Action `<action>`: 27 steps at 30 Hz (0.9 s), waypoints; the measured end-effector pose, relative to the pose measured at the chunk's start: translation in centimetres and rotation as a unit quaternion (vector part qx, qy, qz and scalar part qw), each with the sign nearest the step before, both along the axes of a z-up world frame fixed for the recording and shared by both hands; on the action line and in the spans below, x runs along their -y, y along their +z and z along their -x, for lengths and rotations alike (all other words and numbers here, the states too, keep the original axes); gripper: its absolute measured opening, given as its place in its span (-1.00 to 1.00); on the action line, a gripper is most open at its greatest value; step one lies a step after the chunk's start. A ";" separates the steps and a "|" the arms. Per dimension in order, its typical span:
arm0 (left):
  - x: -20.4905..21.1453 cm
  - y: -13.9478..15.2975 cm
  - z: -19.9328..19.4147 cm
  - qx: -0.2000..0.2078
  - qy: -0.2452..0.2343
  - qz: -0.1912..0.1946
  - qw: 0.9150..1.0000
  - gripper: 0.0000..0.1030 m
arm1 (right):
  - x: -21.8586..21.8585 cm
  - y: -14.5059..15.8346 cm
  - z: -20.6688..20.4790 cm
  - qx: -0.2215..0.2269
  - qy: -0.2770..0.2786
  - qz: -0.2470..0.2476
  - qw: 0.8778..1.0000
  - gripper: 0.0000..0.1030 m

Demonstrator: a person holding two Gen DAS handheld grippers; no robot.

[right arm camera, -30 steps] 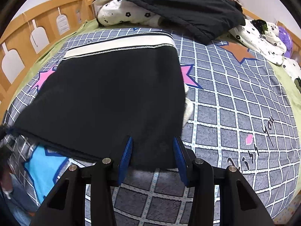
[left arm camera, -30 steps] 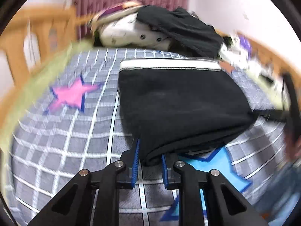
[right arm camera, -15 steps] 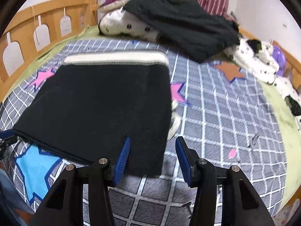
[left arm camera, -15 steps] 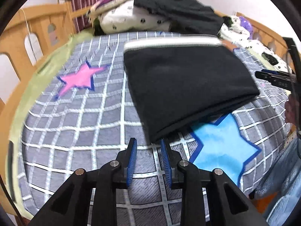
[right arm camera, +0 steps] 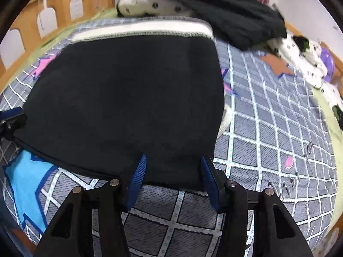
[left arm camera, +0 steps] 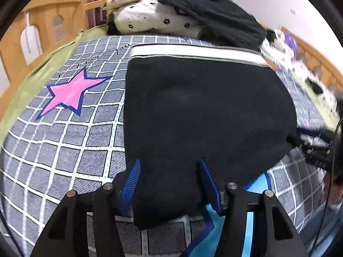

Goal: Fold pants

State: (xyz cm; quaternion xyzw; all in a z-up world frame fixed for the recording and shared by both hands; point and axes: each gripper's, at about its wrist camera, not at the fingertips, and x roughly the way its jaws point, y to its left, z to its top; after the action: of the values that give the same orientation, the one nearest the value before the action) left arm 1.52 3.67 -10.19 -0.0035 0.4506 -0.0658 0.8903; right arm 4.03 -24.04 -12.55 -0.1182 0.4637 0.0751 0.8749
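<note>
The black pants (left arm camera: pixel 203 111) lie folded on the checked bedspread, their white waistband (left arm camera: pixel 193 52) at the far end. My left gripper (left arm camera: pixel 169 169) is open, its blue pads straddling the near left corner of the fold. My right gripper (right arm camera: pixel 173 167) is open over the near right corner of the pants (right arm camera: pixel 128 90). Neither pair of pads is closed on the cloth. The right gripper's tip shows at the pants' right edge in the left wrist view (left arm camera: pixel 310 147).
A grey checked bedspread (left arm camera: pixel 64 141) with pink (left arm camera: pixel 70 92) and blue (right arm camera: pixel 25 180) stars covers the bed. A pile of pillows and dark clothes (left arm camera: pixel 193 15) lies behind the waistband. Wooden rails (right arm camera: pixel 42 15) border the bed. More clothes (right arm camera: pixel 306 51) lie at the right.
Both grippers, drawn back from the pants half a second ago, have moved forward over the near edge. The left jaws have opened wider. The pants have not moved.
</note>
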 end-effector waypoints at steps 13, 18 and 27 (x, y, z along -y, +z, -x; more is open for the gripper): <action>0.4 6.5 -7.2 0.038 0.016 -0.027 0.999 0.06 | -0.8 7.9 -5.7 0.096 0.009 -0.044 0.994 -0.02; 1.6 7.5 -11.1 0.060 0.003 -0.072 0.996 0.08 | -0.9 9.9 -10.1 0.101 0.004 -0.040 0.994 -0.02; 1.9 1.1 -16.4 0.004 0.010 -0.103 0.995 0.17 | 1.3 2.3 -15.8 0.084 -0.019 -0.048 0.995 -0.20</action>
State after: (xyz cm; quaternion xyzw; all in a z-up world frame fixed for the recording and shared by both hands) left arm 17.90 1.76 -9.14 0.0838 0.4514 -0.0099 0.8883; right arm 19.84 -25.37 -10.21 -0.0734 0.3865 0.0700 0.9167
